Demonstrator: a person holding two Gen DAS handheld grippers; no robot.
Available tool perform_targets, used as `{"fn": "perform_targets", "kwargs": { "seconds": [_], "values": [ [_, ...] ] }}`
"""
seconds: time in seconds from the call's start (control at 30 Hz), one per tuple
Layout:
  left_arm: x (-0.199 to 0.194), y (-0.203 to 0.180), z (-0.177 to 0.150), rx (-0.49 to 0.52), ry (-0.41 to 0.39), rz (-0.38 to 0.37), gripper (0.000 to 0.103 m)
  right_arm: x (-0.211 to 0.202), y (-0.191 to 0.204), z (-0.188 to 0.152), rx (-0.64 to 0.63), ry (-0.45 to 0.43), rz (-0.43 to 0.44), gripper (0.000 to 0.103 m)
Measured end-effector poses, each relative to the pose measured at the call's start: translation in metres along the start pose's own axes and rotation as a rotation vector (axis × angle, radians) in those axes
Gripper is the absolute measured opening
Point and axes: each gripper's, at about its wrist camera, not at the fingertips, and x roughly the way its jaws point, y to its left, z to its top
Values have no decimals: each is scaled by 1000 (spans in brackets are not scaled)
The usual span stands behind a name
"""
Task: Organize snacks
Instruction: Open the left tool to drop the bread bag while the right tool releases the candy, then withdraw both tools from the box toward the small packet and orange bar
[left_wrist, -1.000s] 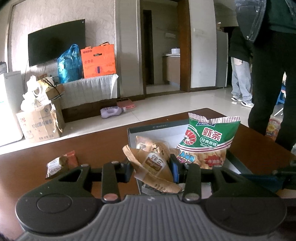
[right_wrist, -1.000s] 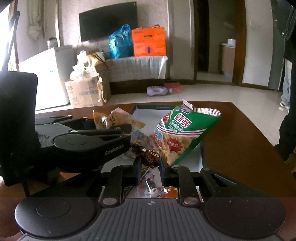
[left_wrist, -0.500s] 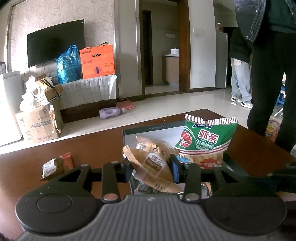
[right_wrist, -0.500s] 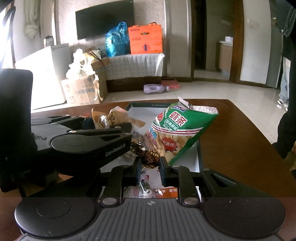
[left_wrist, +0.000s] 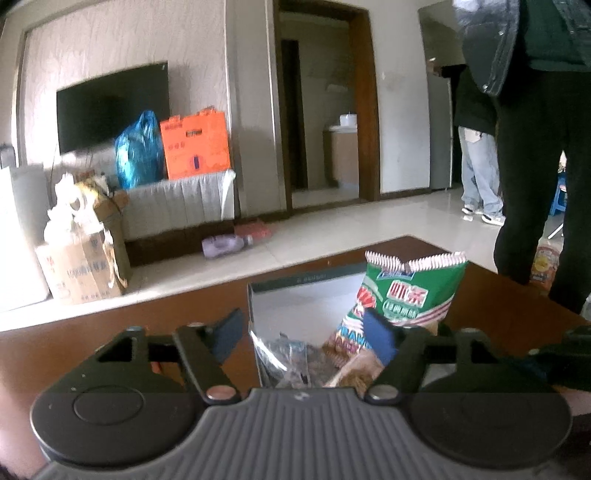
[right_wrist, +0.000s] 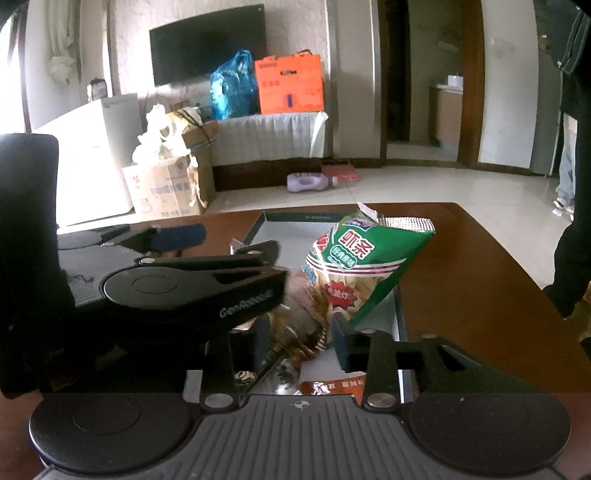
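Note:
A shallow open box (left_wrist: 306, 277) sits on the brown table (left_wrist: 166, 321) with several snacks in it. A green chips bag (left_wrist: 406, 295) leans upright at its right side. My left gripper (left_wrist: 304, 334) hangs over the box's near end, jaws opening wide, nothing between them. A tan snack packet (left_wrist: 356, 373) lies in the box below. In the right wrist view, my right gripper (right_wrist: 301, 341) is over the box (right_wrist: 321, 216), beside the green bag (right_wrist: 364, 258). Its jaws are opening, and a blurred brown candy (right_wrist: 299, 330) sits loose between the pads. The left gripper (right_wrist: 225, 245) is on the left.
A person in dark clothes (left_wrist: 535, 177) stands close to the table's right corner, another (left_wrist: 476, 166) farther back. The table edge runs just behind the box. On the floor beyond are a cardboard carton (left_wrist: 81, 266) and a purple bottle (left_wrist: 225, 245).
Both grippers' jaws have spread apart. The tan packet left the left jaws and dropped into the box. The brown candy, pinched before, now sits loose and blurred between the right pads.

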Motion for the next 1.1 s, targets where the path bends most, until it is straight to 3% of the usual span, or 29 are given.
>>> {"fn": "perform_targets", "kwargs": {
  "seconds": [0.17,0.4,0.83,1.1],
  "values": [
    [-8,1,3,-3,-7,3,84,-1,1,0,-2,-2,10,40],
    [-20,13,7,-49,-26,22,97,-11,3,3,4,-43,-1,55],
    [-42,25,14,-66,-39,25,98,-21,7,6,16,-86,-22,59],
    [-58,57,16,-69,-46,110,98,-21,32,10,-23,-115,22,61]
  ]
}}
